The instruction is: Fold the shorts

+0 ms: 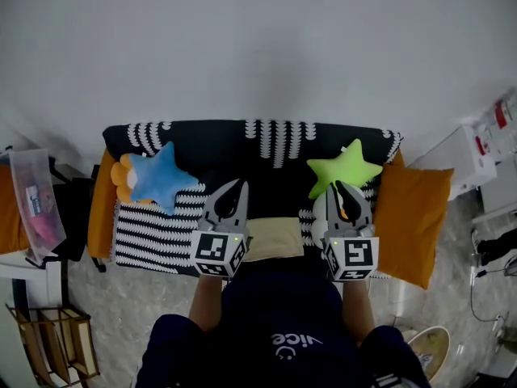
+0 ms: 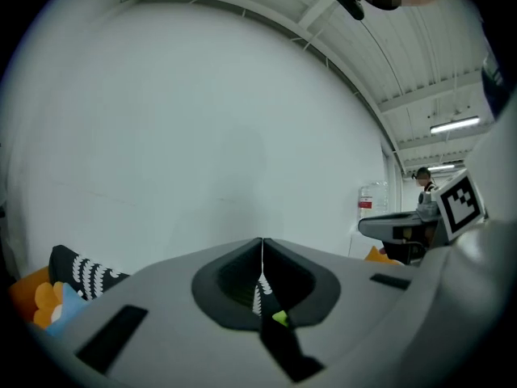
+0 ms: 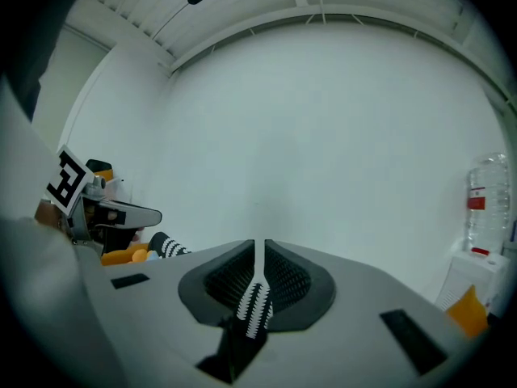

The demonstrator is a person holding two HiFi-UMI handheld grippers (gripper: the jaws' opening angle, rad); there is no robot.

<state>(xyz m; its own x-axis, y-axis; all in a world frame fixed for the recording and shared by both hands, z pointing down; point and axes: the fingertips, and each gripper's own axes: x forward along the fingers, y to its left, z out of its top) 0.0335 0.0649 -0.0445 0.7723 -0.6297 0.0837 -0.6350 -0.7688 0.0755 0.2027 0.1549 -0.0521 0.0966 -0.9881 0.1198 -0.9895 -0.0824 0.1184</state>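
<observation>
Now the left claw point(image 1: 241, 184) and right claw point(image 1: 338, 186), both closed empty, flank beige shorts point(image 1: 275, 239) on the sofa point(image 1: 153, 234).

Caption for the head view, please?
Head view: left gripper and right gripper held either side of beige shorts on a black-and-white patterned sofa, blue star cushion and green star cushion behind.
</observation>
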